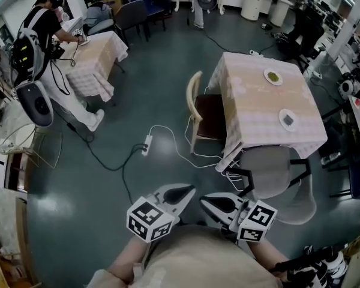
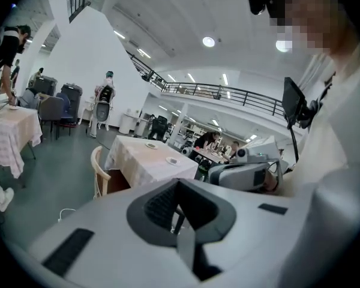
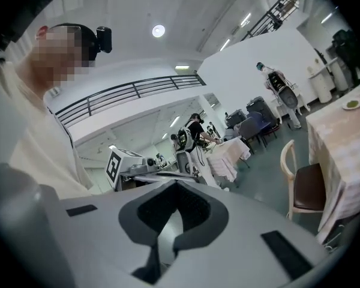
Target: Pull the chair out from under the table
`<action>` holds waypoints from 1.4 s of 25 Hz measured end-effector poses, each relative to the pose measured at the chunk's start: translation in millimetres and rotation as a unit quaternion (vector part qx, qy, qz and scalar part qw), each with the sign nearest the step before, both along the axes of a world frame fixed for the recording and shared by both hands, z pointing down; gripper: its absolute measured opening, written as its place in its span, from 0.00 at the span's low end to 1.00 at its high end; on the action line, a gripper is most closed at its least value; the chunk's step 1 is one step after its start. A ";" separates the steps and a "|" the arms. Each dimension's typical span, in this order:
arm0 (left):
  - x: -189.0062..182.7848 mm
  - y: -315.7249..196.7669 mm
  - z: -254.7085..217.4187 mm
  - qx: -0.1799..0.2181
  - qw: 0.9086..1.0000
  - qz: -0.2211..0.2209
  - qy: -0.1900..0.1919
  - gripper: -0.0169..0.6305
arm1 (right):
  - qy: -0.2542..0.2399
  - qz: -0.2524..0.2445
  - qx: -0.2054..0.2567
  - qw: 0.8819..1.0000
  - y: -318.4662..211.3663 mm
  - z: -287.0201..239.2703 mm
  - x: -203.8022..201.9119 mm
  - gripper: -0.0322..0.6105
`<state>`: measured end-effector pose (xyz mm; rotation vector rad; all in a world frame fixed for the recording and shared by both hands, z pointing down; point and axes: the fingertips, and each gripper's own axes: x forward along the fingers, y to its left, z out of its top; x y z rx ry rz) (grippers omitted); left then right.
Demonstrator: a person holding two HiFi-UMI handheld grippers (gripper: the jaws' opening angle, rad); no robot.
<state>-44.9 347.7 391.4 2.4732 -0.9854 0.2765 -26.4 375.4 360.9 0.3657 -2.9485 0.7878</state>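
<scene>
Left gripper point(image 1: 188, 191) closed; chair point(image 1: 206, 116) faces table point(image 1: 252, 104).

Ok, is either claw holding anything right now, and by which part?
Nothing is held. The left claw and the right claw are both shut and empty, near the person's body, apart from the chair.

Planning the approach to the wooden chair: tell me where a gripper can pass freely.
Free: the bare floor behind the wooden chair's backrest. Crowded: the power strip and white cables on the floor nearer us, and the grey office chair against the table's near edge.
</scene>
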 end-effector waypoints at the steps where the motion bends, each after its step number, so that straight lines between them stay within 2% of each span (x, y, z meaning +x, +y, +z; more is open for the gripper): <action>1: -9.5 -2.6 1.5 0.002 1.000 0.000 0.002 0.04 | 0.006 0.003 0.003 1.000 -4.0 0.2 -9.4 0.06; 7: -68.7 -22.2 16.2 -0.016 1.000 -0.004 0.002 0.04 | 0.045 0.010 0.031 0.998 -22.4 -3.5 -62.4 0.06; 11: -90.3 -35.0 16.0 -0.015 1.000 -0.003 0.015 0.04 | 0.057 0.021 0.029 0.998 -32.6 0.3 -83.1 0.06; 15: -100.2 -45.1 11.7 0.012 1.000 0.009 0.014 0.04 | 0.054 0.018 0.030 0.998 -38.0 3.5 -98.0 0.06; 20: -107.9 -51.3 18.4 -0.005 1.000 0.001 0.022 0.03 | 0.033 0.023 0.032 0.999 -46.1 -1.4 -103.8 0.06; 24: -105.6 -58.4 20.1 -0.006 1.000 0.006 0.019 0.04 | 0.019 0.010 0.016 1.000 -54.5 2.8 -105.4 0.06; 28: -113.6 -71.1 26.5 -0.062 0.994 -0.023 0.092 0.04 | 0.017 -0.027 0.018 0.999 -59.9 6.3 -113.0 0.06; 29: -113.8 -75.8 24.9 -0.063 0.992 -0.025 0.103 0.04 | 0.016 -0.030 0.022 0.999 -66.0 5.8 -112.4 0.06; 31: -111.8 -90.3 20.6 -0.053 0.993 -0.035 0.100 0.04 | 0.006 -0.030 0.020 0.999 -85.3 3.8 -106.4 0.06; 35: -98.1 -124.5 8.0 -0.031 0.992 -0.052 0.106 0.04 | -0.034 -0.036 -0.017 0.999 -127.2 -5.2 -90.1 0.06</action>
